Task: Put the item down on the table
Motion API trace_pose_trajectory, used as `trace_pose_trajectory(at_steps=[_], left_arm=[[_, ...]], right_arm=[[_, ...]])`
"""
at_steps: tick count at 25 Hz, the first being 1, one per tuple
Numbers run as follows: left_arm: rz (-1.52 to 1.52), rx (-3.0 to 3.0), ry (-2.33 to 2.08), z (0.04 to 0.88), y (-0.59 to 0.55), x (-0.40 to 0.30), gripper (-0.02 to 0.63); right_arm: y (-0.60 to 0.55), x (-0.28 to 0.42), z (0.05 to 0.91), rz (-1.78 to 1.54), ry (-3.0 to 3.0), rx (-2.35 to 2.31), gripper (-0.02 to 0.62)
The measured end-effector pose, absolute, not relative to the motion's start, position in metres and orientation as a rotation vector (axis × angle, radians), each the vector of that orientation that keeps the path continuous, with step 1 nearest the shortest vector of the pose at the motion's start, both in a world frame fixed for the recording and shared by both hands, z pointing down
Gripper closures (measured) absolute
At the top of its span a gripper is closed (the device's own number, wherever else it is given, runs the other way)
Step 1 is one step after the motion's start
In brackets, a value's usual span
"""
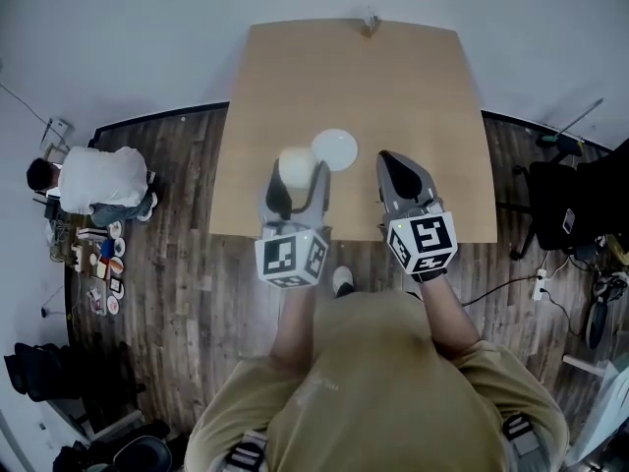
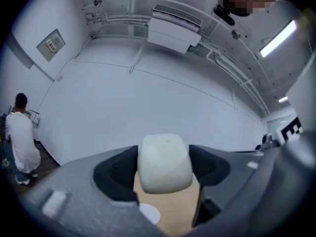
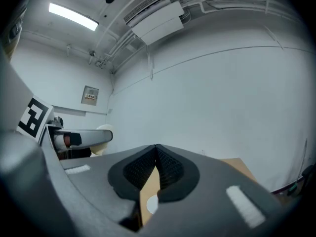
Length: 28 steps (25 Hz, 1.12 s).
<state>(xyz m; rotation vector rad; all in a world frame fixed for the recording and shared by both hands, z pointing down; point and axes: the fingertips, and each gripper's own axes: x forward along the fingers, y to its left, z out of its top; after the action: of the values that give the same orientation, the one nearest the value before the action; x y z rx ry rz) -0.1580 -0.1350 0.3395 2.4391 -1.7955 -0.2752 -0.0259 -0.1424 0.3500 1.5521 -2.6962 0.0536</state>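
A cream, rounded cup-like item (image 1: 294, 163) is pinched between the jaws of my left gripper (image 1: 298, 179), held above the near part of the wooden table (image 1: 393, 87). In the left gripper view the item (image 2: 164, 163) fills the gap between the dark pads, and it is raised off the tabletop. A white round disc (image 1: 334, 148) lies flat on the table just beyond and to the right of it, and shows below the jaws as well, disc (image 2: 149, 213). My right gripper (image 1: 386, 159) hovers to the right with its jaws closed together and nothing between them, right gripper (image 3: 156, 154).
A small object (image 1: 370, 23) stands at the table's far edge. A person in a white shirt (image 1: 98, 180) crouches on the floor at the left beside scattered clutter (image 1: 101, 264). A dark chair (image 1: 560, 209) and cables stand at the right.
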Motion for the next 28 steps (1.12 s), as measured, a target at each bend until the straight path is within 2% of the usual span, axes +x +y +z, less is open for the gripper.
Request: trace_pose_trajectory(at_steps=[4,13,28], left_arm=[[-0.259,2.402,-1.747,0.363,-0.164,-0.172,0.285],[-0.177,2.310,-1.728,0.419,-0.231,-0.159,0.285],[0.324,2.154,-1.662,0.571,-0.327,-0.131,0.285]], right_arm=[[-0.162,-0.047,0.361,0.052,-2.664,1.521,0.589],[-0.230,-0.028,0.415,0.199,-2.616,1.479,0.589],[-0.347,-0.027,0.503,0.468,-2.561,1.350,0.589]])
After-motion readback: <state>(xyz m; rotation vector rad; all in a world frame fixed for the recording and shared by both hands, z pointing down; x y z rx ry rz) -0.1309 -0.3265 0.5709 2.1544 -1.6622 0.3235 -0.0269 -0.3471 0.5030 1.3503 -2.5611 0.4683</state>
